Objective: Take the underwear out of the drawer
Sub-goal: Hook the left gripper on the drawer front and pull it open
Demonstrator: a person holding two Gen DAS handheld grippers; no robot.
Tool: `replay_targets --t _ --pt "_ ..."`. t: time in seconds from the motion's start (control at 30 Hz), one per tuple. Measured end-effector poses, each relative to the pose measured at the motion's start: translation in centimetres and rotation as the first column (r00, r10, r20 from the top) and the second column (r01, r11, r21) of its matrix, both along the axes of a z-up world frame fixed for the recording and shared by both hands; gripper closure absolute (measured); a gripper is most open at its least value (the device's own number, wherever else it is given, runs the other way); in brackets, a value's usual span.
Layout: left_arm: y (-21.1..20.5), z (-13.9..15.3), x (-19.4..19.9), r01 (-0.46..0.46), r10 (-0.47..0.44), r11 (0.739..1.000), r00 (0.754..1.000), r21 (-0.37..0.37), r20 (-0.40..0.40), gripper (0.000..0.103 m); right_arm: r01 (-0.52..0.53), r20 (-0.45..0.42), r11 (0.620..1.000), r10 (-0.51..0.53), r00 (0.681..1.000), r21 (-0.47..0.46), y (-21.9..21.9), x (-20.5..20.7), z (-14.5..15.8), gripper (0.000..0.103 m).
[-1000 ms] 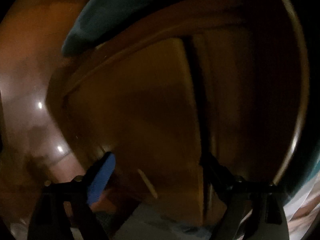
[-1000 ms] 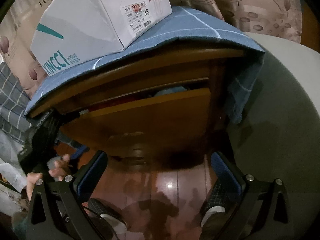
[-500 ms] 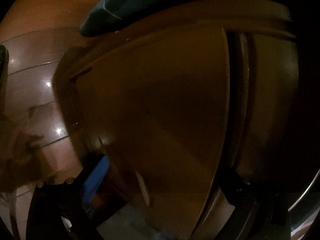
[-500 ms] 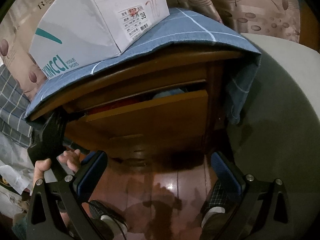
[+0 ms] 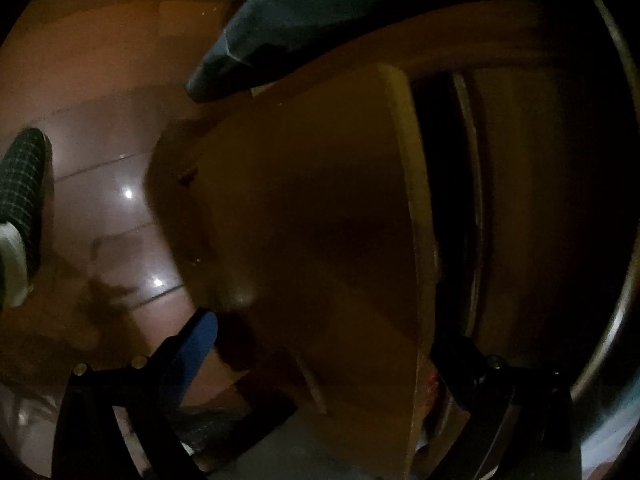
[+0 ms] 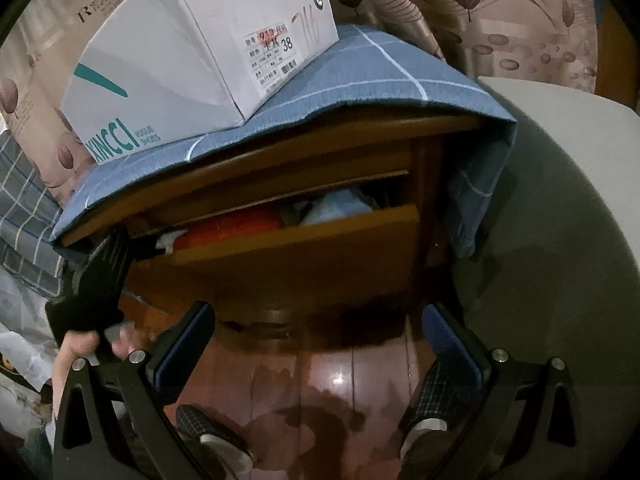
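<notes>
Wooden drawer [image 6: 296, 248] stands part open with clothes [image 6: 332, 208] inside at twelve o'clock; left gripper [image 5: 320, 356], fingers spread astride its front, should pull it straight, while right gripper [image 6: 316, 340] waits spread, empty.

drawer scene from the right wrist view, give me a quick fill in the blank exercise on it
1. The white shoe box stands on a blue checked ____ that covers the nightstand top.
2. The drawer is partly ____.
3. The brightest garment inside the drawer is ____.
4. The right gripper hangs with its jaws ____ above the glossy wooden floor.

Missing words: cloth; open; orange; open
</notes>
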State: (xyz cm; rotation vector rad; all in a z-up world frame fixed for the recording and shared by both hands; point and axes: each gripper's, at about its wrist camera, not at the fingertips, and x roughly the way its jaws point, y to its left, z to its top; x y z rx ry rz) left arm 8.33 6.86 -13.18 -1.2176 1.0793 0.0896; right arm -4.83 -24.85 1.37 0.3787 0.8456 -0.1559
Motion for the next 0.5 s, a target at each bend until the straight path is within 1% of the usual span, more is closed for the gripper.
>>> replay_targets --t 0.17,0.27,0.37,0.43,0.5 --pt "0.9 0.5 -2.1 0.082 -0.082 0.995 0.997 0.057 -0.011 0.0 0.018 0.014 1.0 -0.018 1.0 -0.01 -0.4 -0.3 0.4 0.0" --pt "1.3 0.6 -3.5 0.106 -0.104 0.992 0.994 0.074 -0.037 0.0 0.03 0.017 0.999 -0.03 0.999 -0.03 -0.6 -0.5 0.6 0.0" --pt "1.8 0.9 -4.4 0.148 -0.142 0.984 0.988 0.097 -0.064 0.0 0.039 0.023 0.998 -0.037 0.999 -0.057 -0.8 -0.7 0.8 0.0" --pt "1.9 1.5 -4.7 0.179 -0.17 0.978 0.982 0.108 -0.086 0.0 0.041 0.023 0.998 -0.04 0.999 -0.056 -0.9 -0.8 0.9 0.0" --pt "2.0 2.0 -5.0 0.211 -0.198 0.967 0.975 0.14 -0.104 0.0 0.044 0.023 0.997 -0.043 0.999 -0.068 -1.0 -0.8 1.0 0.0"
